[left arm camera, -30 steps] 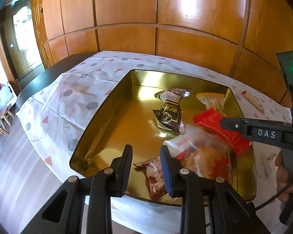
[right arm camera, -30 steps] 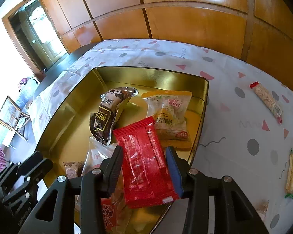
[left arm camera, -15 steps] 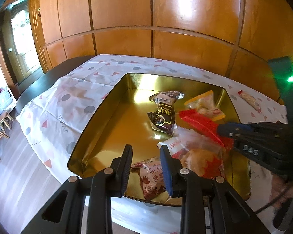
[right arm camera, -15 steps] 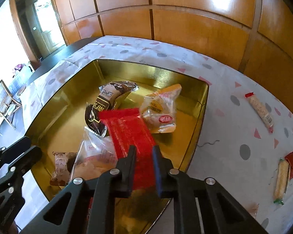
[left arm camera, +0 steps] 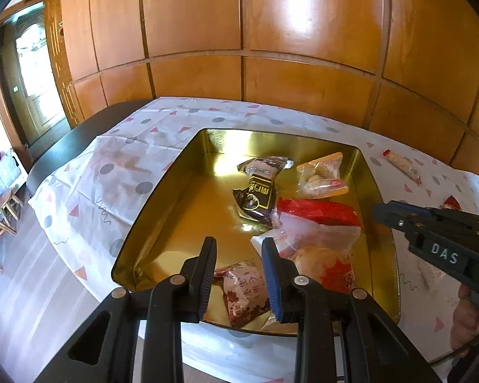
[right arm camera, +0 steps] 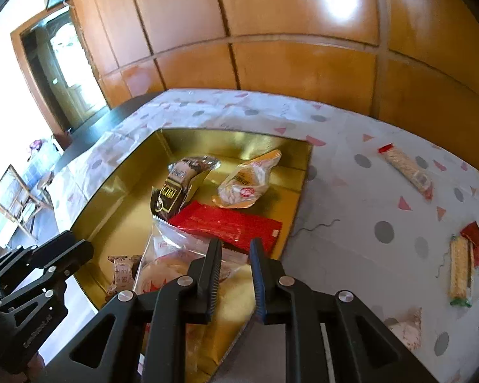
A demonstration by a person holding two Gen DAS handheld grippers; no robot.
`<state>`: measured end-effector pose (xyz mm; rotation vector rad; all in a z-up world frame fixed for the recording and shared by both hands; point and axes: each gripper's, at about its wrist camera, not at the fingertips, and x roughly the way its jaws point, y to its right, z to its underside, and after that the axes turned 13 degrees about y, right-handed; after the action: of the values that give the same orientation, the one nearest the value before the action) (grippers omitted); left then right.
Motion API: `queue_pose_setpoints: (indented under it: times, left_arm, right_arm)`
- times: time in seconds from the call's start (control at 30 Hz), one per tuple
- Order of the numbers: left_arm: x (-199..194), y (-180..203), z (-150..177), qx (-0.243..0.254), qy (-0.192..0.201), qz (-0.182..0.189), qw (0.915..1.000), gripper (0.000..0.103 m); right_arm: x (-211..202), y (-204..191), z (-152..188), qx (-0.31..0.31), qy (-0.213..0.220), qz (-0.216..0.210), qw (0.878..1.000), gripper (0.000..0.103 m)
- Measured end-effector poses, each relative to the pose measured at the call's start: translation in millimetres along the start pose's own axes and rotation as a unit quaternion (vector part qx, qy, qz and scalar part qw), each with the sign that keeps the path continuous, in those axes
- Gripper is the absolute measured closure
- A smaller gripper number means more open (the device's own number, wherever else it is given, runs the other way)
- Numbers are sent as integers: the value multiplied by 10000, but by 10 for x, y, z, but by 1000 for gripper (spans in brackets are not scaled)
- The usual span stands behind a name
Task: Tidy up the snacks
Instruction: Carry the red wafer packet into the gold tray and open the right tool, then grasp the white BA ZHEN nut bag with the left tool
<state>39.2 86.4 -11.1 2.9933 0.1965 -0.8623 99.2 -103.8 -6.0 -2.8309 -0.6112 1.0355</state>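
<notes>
The right hand-held gripper point(right arm camera: 234, 245), jaws nearly pressed together and empty, is poised just behind the red snack packet point(right arm camera: 226, 223) laid in the gold tray point(right arm camera: 239, 142), while the left hand-held gripper point(left arm camera: 238, 245), slightly spread, is held over the tray's near edge, presumably waiting.

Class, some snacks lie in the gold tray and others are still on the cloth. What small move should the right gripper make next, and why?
Probably swing the right gripper rightward toward the nearest loose cracker bar on the tablecloth. Its jaws look shut on nothing, the red packet already lies in the gold tray, and bars remain outside it.
</notes>
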Motion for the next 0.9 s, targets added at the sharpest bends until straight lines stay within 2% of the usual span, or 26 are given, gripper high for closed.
queue_pose_setpoints:
  times: [0.33, 0.7, 0.9]
  left_arm:
    - [-62, 125, -53, 140, 84, 118, 9998, 73]
    - [-56, 369, -79, 407, 91, 308, 9987, 73]
    - [-28, 608, -100, 675, 52, 510, 9964, 73]
  right_arm:
    - [-544, 512, 59, 467, 448, 537, 9965, 81]
    - [-1017, 1423, 603, 1081, 267, 1554, 9816, 81]
    - [-1269, 1917, 975, 1431, 35, 2243, 9639, 81]
